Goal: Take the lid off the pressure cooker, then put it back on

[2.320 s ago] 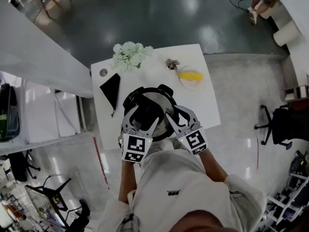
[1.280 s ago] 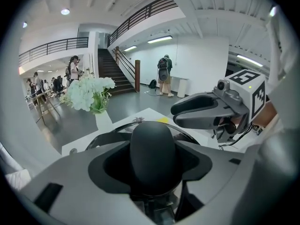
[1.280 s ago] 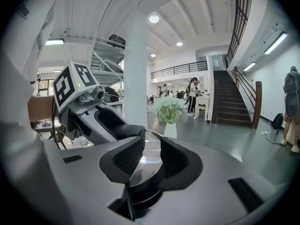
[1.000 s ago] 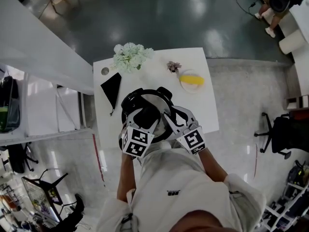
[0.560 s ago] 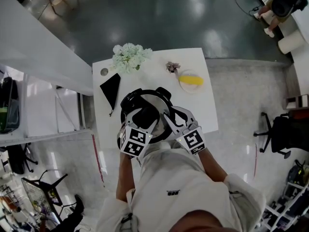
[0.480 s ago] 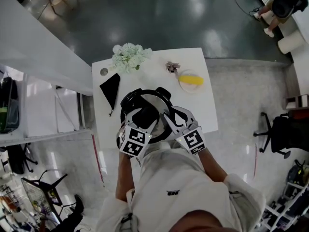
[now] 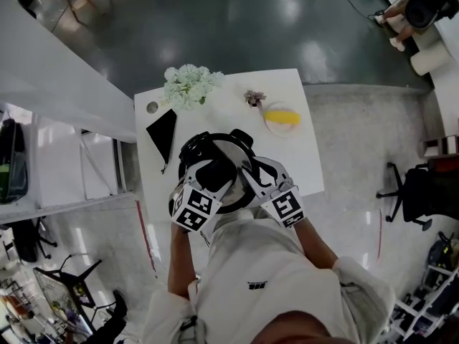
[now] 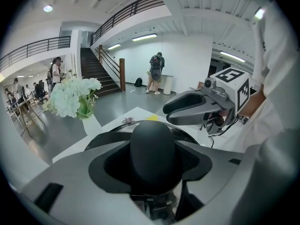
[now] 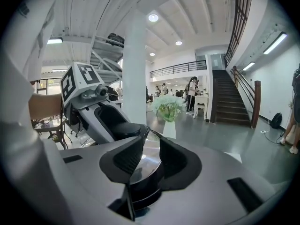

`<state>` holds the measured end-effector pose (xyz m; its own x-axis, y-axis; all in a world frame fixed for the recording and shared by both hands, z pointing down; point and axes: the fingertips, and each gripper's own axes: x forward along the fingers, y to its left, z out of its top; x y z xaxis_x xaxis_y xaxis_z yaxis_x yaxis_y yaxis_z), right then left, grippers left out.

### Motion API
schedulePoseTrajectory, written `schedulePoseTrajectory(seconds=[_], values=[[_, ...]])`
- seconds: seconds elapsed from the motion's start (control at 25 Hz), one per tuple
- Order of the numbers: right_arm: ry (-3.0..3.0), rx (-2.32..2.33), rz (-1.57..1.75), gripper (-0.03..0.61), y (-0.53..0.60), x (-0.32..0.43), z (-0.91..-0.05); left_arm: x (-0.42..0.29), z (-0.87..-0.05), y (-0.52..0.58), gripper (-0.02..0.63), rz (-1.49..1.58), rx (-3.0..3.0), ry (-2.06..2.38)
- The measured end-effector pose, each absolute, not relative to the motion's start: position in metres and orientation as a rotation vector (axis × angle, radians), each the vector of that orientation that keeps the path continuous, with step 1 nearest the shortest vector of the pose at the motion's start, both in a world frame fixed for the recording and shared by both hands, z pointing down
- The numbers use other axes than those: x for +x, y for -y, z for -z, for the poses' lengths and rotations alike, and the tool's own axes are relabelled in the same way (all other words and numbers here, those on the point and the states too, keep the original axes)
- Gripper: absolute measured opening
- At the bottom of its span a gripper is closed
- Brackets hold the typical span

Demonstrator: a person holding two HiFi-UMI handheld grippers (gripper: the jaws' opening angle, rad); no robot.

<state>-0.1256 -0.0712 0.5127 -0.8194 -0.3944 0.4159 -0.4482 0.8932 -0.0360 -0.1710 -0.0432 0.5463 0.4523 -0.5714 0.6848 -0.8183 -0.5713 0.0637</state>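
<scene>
The pressure cooker (image 7: 231, 147) stands on the white table (image 7: 305, 160) close to the near edge, its shiny lid (image 9: 151, 150) on it. My left gripper (image 7: 208, 180) reaches in from the near left and is shut on the lid's black rounded knob (image 8: 152, 149), which fills the gap between the jaws. My right gripper (image 7: 249, 174) comes in from the near right. Its jaws are closed on the cooker's black side handle (image 9: 145, 187) at the rim, with the lid's metal showing between the pads. Each gripper also appears in the other's view: the right gripper (image 8: 197, 108), the left gripper (image 9: 101, 114).
A vase of pale flowers (image 7: 188, 84) stands at the table's far left, with a black pouch (image 7: 162, 131) nearer. A small dried sprig (image 7: 253, 97) and a plate with a yellow thing (image 7: 281, 117) sit at the far right. The table edge lies just under my hands.
My left gripper has rolled a little on the knob, its marker cube tipping towards the left. The right gripper and the cooker have stayed put.
</scene>
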Motion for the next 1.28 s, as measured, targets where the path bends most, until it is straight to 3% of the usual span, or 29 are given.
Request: schedulePoseTrajectory(seconds=[1.28], values=[[2.642, 0.688, -0.185, 0.107, 0.066, -0.119, -0.509, -0.165, -0.540, 0.040, 0.287, -0.943, 2.491, 0.967]])
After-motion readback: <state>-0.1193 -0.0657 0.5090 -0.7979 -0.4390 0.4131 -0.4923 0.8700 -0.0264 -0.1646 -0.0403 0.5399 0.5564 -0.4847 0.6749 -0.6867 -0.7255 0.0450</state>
